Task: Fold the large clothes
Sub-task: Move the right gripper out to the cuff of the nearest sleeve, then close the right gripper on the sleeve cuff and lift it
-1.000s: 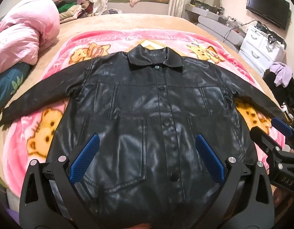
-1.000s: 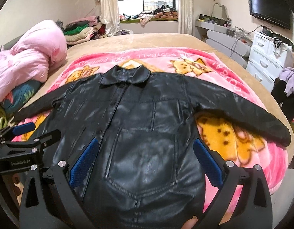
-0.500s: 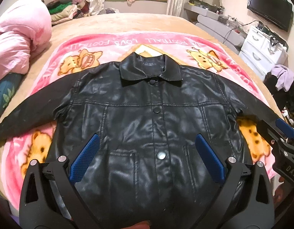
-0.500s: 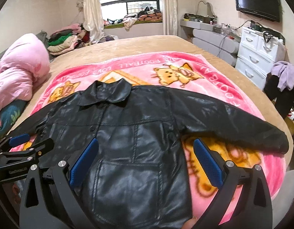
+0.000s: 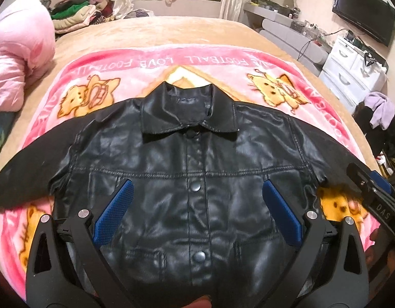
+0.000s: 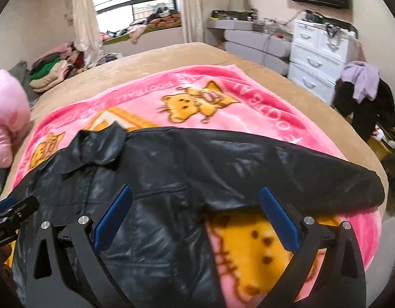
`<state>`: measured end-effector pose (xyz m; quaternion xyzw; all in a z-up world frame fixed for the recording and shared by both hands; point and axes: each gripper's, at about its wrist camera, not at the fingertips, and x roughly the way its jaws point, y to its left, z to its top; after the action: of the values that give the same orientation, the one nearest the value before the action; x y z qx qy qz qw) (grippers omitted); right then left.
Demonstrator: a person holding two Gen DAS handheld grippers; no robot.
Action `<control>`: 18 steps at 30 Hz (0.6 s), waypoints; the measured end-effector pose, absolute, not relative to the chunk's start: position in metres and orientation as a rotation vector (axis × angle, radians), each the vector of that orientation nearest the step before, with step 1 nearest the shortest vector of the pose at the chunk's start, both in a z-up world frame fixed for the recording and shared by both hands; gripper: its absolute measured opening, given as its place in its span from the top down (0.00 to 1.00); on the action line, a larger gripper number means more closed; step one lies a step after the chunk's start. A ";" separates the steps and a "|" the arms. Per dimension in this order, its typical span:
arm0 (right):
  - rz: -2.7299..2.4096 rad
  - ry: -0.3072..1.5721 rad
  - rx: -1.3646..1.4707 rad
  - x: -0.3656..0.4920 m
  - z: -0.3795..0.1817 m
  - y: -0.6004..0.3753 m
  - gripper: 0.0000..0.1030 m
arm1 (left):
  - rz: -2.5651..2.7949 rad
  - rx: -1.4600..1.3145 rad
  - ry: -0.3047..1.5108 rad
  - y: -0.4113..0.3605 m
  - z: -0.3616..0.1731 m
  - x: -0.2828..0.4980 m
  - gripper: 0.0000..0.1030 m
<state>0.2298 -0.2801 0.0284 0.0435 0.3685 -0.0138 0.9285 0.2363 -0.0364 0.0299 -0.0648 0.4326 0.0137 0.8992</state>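
A black leather jacket (image 5: 197, 159) lies flat and buttoned on a pink cartoon blanket (image 5: 156, 64), collar away from me, both sleeves spread out sideways. My left gripper (image 5: 197, 213) hovers open above the jacket's chest, holding nothing. In the right wrist view the jacket (image 6: 156, 179) fills the lower left, its right sleeve (image 6: 313, 177) stretching to the bed's right edge. My right gripper (image 6: 195, 218) is open over the jacket's right side and armpit, holding nothing. The right gripper (image 5: 372, 190) shows at the left view's right edge; the left gripper (image 6: 7, 213) shows at the right view's left edge.
The blanket lies on a tan bed (image 5: 156, 33). A pink duvet (image 5: 18, 59) is heaped at the left. Folded clothes (image 5: 77, 18) are stacked at the far left. White drawers (image 6: 318, 51) and a chair draped with clothes (image 6: 364, 95) stand right of the bed.
Both grippers have moved forward over the jacket, from its hem towards the chest. The right gripper has also swung to the right, towards the right sleeve. Both stayed open.
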 end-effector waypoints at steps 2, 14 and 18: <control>-0.055 0.755 0.106 0.234 0.025 -0.291 0.04 | 0.014 -0.128 0.904 -0.040 0.025 0.244 0.09; -0.294 0.754 0.345 0.244 -0.008 -0.395 0.04 | -0.004 -0.157 0.923 -0.052 -0.007 0.283 0.09; -0.372 0.743 0.418 0.236 -0.017 -0.423 0.04 | -0.008 -0.158 0.917 -0.056 -0.012 0.288 0.09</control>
<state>0.2356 -0.4231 -0.0168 0.2015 0.3581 -0.1794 0.8939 0.2884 -0.0561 -0.0119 -0.0760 0.4419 -0.0041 0.8938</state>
